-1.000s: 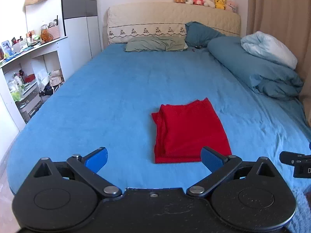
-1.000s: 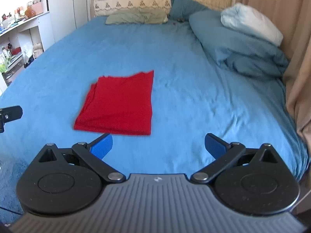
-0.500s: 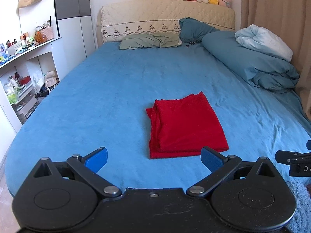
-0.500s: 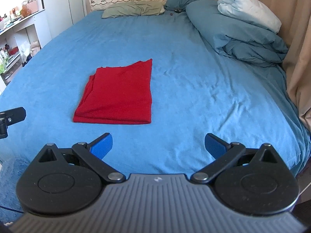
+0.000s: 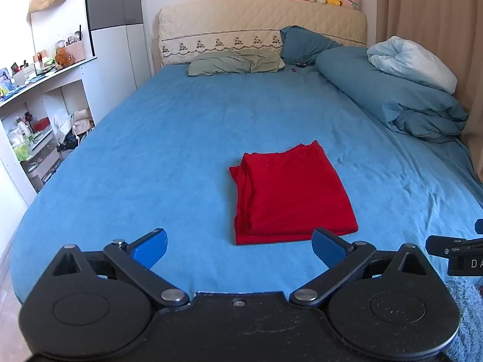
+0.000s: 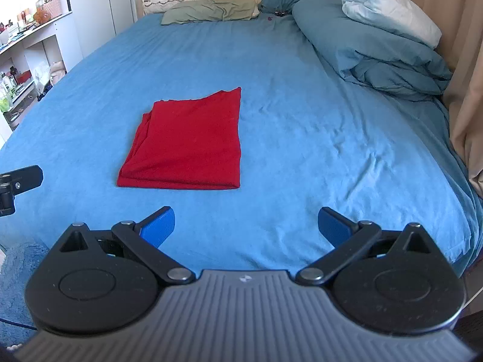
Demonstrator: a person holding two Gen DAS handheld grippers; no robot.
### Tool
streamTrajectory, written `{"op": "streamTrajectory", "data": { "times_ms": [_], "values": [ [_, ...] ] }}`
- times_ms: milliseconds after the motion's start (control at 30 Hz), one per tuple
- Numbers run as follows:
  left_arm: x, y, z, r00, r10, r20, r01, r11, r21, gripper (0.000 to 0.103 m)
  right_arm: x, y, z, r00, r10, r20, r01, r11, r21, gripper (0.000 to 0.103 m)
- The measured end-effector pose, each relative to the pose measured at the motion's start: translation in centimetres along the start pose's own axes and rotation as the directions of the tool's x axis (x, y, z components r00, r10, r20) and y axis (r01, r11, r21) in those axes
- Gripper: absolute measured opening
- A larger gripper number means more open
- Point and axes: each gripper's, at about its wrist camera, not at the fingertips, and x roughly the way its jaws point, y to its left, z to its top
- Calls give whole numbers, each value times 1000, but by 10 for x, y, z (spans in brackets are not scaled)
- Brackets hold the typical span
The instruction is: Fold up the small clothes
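Note:
A red garment [image 5: 291, 194] lies folded into a neat rectangle on the blue bed sheet [image 5: 181, 138]; it also shows in the right wrist view [image 6: 188, 143]. My left gripper [image 5: 240, 249] is open and empty, held above the bed's near edge, just short of the garment. My right gripper [image 6: 246, 224] is open and empty, near the bed's foot, to the right of the garment. Neither gripper touches the cloth.
A rolled blue duvet [image 5: 389, 96] with a pale pillow [image 5: 413, 61] lies along the bed's right side by the curtain [image 5: 437, 24]. Pillows [image 5: 238, 65] lean at the headboard. Cluttered white shelves [image 5: 36, 114] stand left of the bed. A fluffy blue rug [image 6: 15, 277] lies below.
Both grippers have drawn back and risen from the bed. The folded red garment has stayed put and now looks farther away.

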Motion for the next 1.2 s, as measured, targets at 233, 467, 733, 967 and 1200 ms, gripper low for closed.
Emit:
{"op": "streamTrajectory", "data": {
  "times_ms": [233, 467, 733, 967, 1200],
  "values": [
    [0, 0, 0, 1000, 5, 2, -5, 1000, -3, 103, 1, 2, -1, 1000, 5, -8, -5, 1000, 5, 103],
    [1, -4, -1, 1000, 12, -1, -12, 1000, -3, 103, 2, 2, -1, 1000, 1, -9, -1, 1000, 2, 103],
    [2, -4, 0, 1000, 14, -3, -14, 1000, -3, 103, 5, 1, -2, 1000, 3, -13, -3, 1000, 7, 103],
    [2, -3, 0, 1000, 15, -2, -15, 1000, -2, 103, 5, -1, -2, 1000, 2, -14, -2, 1000, 10, 103],
    [4, -4, -3, 1000, 19, -4, -19, 1000, -5, 103, 6, -1, -4, 1000, -2, -14, 2, 1000, 15, 103]
  ]
}}
